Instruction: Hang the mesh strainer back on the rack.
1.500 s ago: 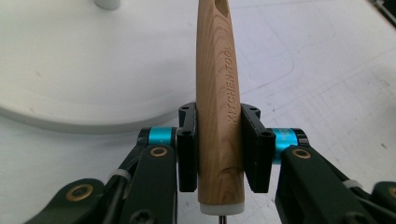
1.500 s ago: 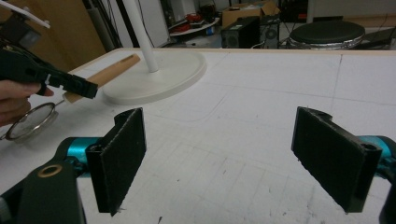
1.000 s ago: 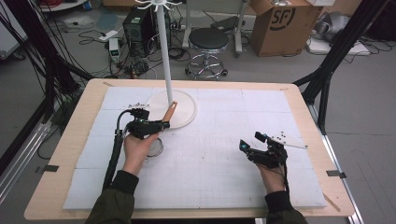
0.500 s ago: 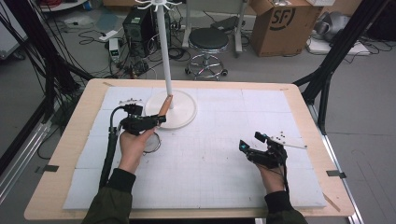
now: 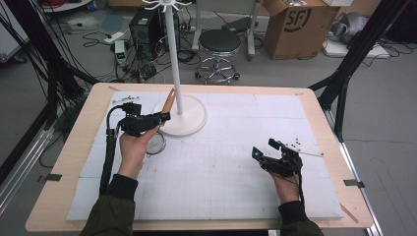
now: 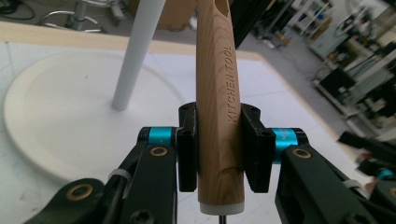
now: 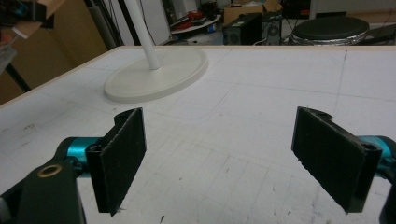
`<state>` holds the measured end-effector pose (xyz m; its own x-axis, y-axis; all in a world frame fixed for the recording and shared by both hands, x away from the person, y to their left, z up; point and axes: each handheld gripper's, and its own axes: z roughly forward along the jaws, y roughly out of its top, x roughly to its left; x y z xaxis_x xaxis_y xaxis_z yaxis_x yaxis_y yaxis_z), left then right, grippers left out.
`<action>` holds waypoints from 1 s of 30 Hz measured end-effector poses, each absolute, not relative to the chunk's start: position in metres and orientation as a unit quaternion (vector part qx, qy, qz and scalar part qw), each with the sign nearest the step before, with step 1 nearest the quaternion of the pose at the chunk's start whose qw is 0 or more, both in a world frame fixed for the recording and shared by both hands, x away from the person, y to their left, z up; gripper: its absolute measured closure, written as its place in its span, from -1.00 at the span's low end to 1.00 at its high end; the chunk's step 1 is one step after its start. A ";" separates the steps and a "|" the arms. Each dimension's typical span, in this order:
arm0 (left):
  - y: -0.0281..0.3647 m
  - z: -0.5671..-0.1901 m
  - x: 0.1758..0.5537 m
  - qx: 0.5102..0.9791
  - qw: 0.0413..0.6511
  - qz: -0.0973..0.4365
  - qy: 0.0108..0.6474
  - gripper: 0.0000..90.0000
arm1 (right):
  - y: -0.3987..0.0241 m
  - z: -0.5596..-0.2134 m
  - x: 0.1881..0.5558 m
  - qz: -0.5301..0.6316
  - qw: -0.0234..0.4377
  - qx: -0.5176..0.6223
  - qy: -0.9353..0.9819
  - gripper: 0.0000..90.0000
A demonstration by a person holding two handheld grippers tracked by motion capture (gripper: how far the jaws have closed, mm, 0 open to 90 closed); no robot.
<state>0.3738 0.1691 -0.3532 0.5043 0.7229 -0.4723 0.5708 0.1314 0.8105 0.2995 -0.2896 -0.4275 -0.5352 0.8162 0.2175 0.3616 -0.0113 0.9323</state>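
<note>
Wooden handle (image 6: 218, 100), stamped KITCHEN TOOL, sits clamped between the two black pads of the left gripper (image 6: 218, 148). The pads press on both of its sides, with the jaws partly closed. The handle runs up and away from the jaws, its long axis roughly in line with them. The end with the hanging hole points away from the gripper, toward the white pole (image 6: 137, 50). A thin metal stem leaves the near end below the jaws. In the high view a wire loop (image 5: 156, 143), probably a whisk head, lies just under the left hand, though the picture is too coarse to be sure.

The step in hand appears to be carrying the utensil to the white stand (image 5: 181, 117) for hanging. The handle tip is just beside the pole, over the round base.

The next move calls for raising the tool along the pole to the hooks (image 5: 166, 4) at the top, then aligning the hole with one hook.

The right gripper (image 7: 233, 156) is wide open with nothing between its pads, low over the white mat (image 7: 261, 140), well apart from the stand.
</note>
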 end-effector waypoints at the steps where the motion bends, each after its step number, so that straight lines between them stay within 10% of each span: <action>1: 0.170 -0.351 0.373 0.652 0.572 0.072 0.493 0.57 | -0.290 -0.427 0.299 0.560 0.201 0.439 0.674 -0.62; 30: 0.182 -0.298 0.375 0.601 0.649 0.135 0.447 0.57 | -0.293 -0.429 0.302 0.562 0.198 0.444 0.669 -0.62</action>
